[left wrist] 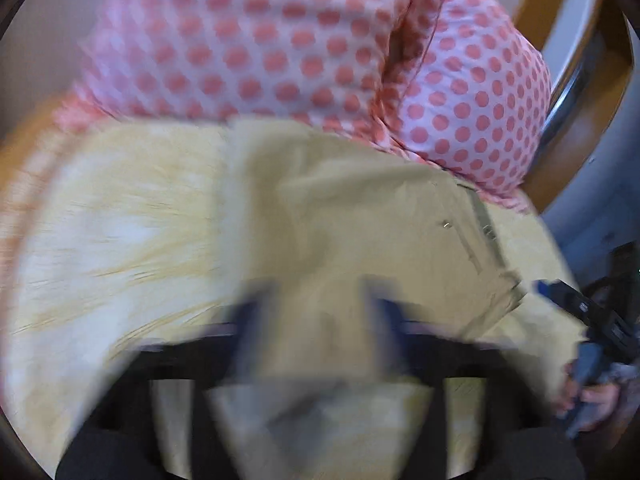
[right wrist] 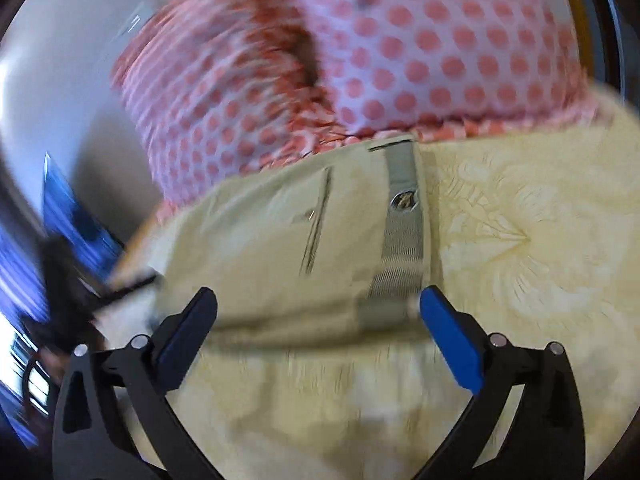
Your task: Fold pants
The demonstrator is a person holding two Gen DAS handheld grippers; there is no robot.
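Beige pants (left wrist: 360, 216) lie on a pale yellow bedspread (left wrist: 120, 220); the grey waistband and a pocket slit show in the right wrist view (right wrist: 288, 240). My left gripper (left wrist: 316, 320) is badly blurred, with pants cloth lying between its blue fingers (left wrist: 250, 320); I cannot tell whether it grips the cloth. My right gripper (right wrist: 318, 308) is open, its blue pads (right wrist: 448, 332) straddling the near edge of the waistband end without touching it. It also shows at the right edge of the left wrist view (left wrist: 576, 308).
Two pink pillows with red dots (left wrist: 280, 40) lie just behind the pants, also in the right wrist view (right wrist: 400, 48). A wooden bed frame (left wrist: 536, 0) is at the far right. A white wall (right wrist: 60, 60) is on the left.
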